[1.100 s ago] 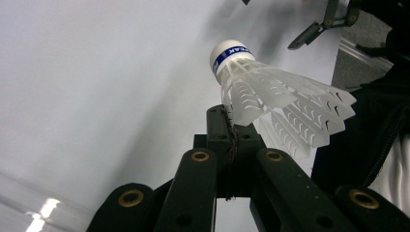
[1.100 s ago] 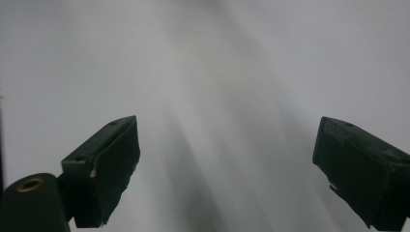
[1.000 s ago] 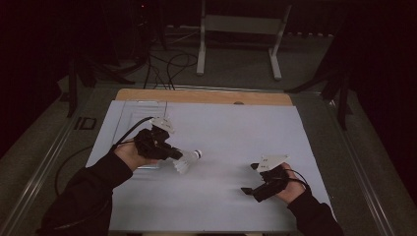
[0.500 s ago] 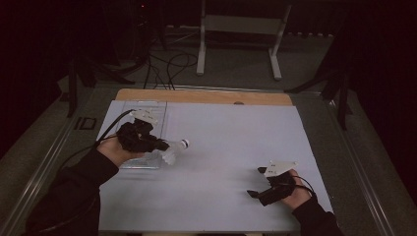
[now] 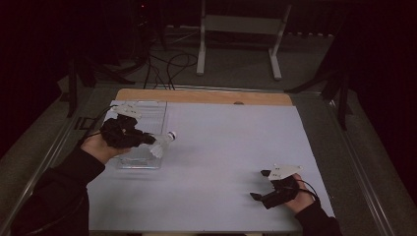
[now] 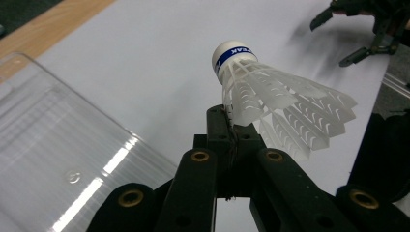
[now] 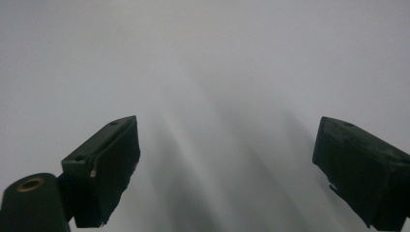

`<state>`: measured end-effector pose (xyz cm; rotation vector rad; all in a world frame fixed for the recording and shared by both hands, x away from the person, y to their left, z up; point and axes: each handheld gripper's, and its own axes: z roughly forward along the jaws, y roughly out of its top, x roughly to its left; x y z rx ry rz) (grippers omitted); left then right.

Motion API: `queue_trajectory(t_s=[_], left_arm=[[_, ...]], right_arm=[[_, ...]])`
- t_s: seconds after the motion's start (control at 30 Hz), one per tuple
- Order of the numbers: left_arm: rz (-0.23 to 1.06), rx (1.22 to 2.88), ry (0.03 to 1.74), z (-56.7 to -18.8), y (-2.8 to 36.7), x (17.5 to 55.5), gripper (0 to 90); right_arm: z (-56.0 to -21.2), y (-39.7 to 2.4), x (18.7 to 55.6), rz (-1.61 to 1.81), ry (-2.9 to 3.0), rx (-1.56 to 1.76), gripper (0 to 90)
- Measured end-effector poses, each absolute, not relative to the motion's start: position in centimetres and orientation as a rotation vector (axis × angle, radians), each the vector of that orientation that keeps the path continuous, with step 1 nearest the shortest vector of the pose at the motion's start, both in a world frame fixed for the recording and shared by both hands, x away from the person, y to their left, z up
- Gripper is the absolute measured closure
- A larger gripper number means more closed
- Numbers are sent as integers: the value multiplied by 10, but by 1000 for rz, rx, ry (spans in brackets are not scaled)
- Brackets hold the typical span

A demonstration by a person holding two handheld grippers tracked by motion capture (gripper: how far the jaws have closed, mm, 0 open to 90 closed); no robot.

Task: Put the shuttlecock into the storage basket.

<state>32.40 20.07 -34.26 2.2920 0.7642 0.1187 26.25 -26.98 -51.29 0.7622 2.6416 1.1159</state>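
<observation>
left gripper (image 6: pixel 231 126) pinched on feather edge of white plastic shuttlecock (image 6: pixel 270 99), lifted over near edge of clear ribbed tray (image 5: pixel 142 130). right gripper (image 5: pixel 263 189) wide apart, nothing inside, on smooth white table (image 5: pixel 231 142), much free room.

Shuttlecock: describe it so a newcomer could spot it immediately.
Find the white table sheet, then the clear plastic tray at its left edge. Above the tray's near right corner, the left tool pinches the shuttlecock by its skirt: white netted plastic, white cap, blue band.

We see the clear tray (image 6: pixel 63 145) cut off at the left gripper view's edge; the blue band's lettering on the shuttlecock (image 6: pixel 270 92) is partly turned away.
</observation>
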Motion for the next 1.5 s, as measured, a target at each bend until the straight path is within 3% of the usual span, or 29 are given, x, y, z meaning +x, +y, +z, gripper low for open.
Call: queue_trajectory(t_s=[0.37,0.63,1.5], left_arm=[[190,2263,793,-340,212,326,900],[327,2275,833,-344,216,330,900],[437,2137,942,-360,221,351,900]], right_arm=[[-519,-268,260,1130,2637,749,94],[-519,-265,260,1140,2645,740,95],[-517,-266,259,1178,2631,737,94]])
